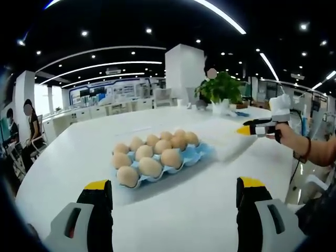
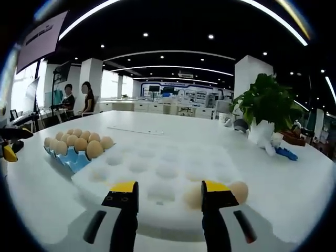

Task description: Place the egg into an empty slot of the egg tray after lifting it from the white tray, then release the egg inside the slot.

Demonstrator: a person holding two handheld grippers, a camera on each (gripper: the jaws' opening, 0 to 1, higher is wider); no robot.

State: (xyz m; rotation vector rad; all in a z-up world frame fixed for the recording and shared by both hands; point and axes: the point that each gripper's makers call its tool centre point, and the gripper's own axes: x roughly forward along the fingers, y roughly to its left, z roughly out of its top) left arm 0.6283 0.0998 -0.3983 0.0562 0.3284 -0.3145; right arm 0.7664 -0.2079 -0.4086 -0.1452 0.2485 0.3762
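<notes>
A blue egg tray (image 1: 195, 155) lies mid-table, loaded with several tan eggs (image 1: 150, 167); its cups on the side toward the white tray show bare blue. My left gripper (image 1: 173, 188) hovers open in front of it, holding nothing. The white foam tray (image 2: 157, 169) has dimpled rows and two eggs (image 2: 192, 197) at its near right corner. My right gripper (image 2: 170, 188) is open over that near edge, its right fingertip (image 2: 215, 187) partly covering the eggs. The blue egg tray (image 2: 72, 160) sits left of it. The right gripper (image 1: 244, 129) reaches over the white tray (image 1: 231, 142).
A potted plant (image 2: 266, 107) in a white pot stands at the table's far side, with small blue items (image 2: 286, 153) beside it. People sit beyond the table (image 2: 86, 98). The left gripper (image 2: 8, 147) shows at the far left. The white table (image 1: 79, 147) stretches wide around both trays.
</notes>
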